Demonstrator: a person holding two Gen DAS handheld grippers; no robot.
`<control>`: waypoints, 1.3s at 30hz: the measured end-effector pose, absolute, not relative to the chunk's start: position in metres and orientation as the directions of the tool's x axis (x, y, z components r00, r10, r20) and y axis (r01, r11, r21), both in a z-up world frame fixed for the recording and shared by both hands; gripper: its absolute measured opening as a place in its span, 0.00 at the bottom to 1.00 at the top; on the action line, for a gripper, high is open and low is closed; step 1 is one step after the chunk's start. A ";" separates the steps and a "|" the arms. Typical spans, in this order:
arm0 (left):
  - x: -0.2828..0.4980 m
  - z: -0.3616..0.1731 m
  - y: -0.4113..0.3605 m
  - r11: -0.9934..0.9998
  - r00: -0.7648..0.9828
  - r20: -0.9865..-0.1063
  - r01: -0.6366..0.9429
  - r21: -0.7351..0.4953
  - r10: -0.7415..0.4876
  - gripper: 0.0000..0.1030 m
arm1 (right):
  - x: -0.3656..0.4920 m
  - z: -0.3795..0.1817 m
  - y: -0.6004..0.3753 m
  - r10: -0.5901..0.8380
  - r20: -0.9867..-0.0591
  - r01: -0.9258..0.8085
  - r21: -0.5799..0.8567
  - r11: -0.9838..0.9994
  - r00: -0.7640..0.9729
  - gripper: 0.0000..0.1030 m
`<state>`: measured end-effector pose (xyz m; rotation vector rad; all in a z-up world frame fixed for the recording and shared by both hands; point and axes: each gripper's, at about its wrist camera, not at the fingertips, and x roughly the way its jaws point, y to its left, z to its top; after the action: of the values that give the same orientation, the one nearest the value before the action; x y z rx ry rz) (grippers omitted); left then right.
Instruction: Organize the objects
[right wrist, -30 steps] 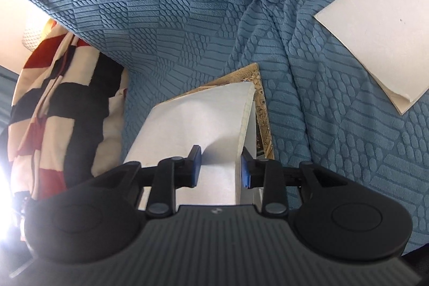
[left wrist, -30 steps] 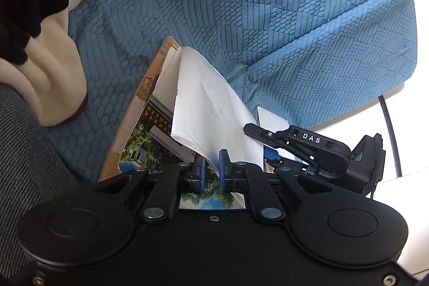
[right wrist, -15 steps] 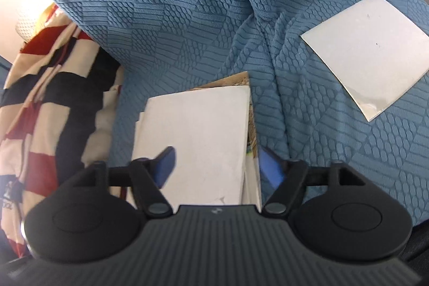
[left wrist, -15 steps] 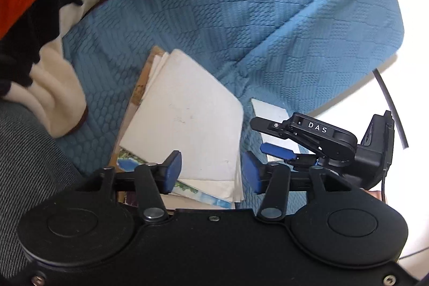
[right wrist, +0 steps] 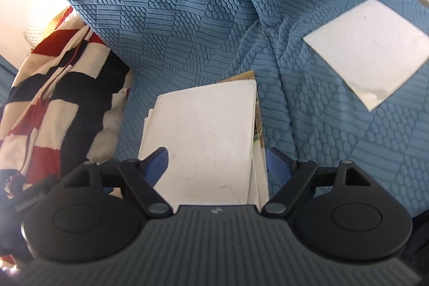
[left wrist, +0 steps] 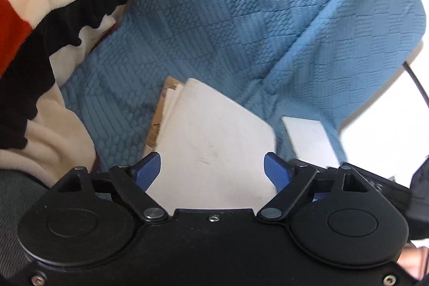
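Both your grippers let go; white sheet now lies flat on the paper stack on the blue cover.

Left to right: striped blanket (left wrist: 40, 31) bunched at the side, out of the way; stack (left wrist: 214, 146) square on the blue cover (left wrist: 241, 18), so new sheets pile in one spot; stray white card (right wrist: 367, 50) well apart to the right, not yet gathered. Your left gripper (left wrist: 211, 170) and right gripper (right wrist: 214, 162) have jaws spread wide, just been opening, nothing pinched, stack only below them. A second ago the left was clamped on the curled-up sheet; now it's released and flat.
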<state>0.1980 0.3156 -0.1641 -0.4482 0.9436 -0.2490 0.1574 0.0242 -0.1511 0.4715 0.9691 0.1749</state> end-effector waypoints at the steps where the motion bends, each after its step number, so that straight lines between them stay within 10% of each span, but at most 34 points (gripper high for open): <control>1: 0.202 -0.168 0.315 0.887 0.565 -0.729 0.009 -0.462 -0.386 0.81 | 0.157 -0.154 0.025 0.349 -0.749 0.066 0.462 0.884 0.563 0.80; 8: 0.218 -0.192 0.314 0.912 0.538 -0.778 -0.040 -0.408 -0.325 0.81 | 0.159 -0.167 0.030 0.318 -0.764 0.079 0.432 0.898 0.561 0.78; 18: 0.221 -0.214 0.322 0.888 0.474 -0.801 -0.081 -0.453 -0.365 0.63 | 0.170 -0.184 0.038 0.232 -0.824 0.110 0.332 0.937 0.516 0.42; 25: 0.217 -0.215 0.326 0.869 0.442 -0.796 -0.069 -0.490 -0.414 0.48 | 0.174 -0.182 0.042 0.214 -0.830 0.081 0.295 0.952 0.515 0.43; 39: 0.203 -0.200 0.318 0.892 0.452 -0.804 -0.039 -0.451 -0.387 0.52 | 0.173 -0.157 0.035 0.223 -0.804 0.077 0.315 0.946 0.551 0.43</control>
<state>0.2034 0.3177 -0.1996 -0.4405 1.0888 -0.2237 0.1727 0.0349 -0.1566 0.3330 0.9888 0.0880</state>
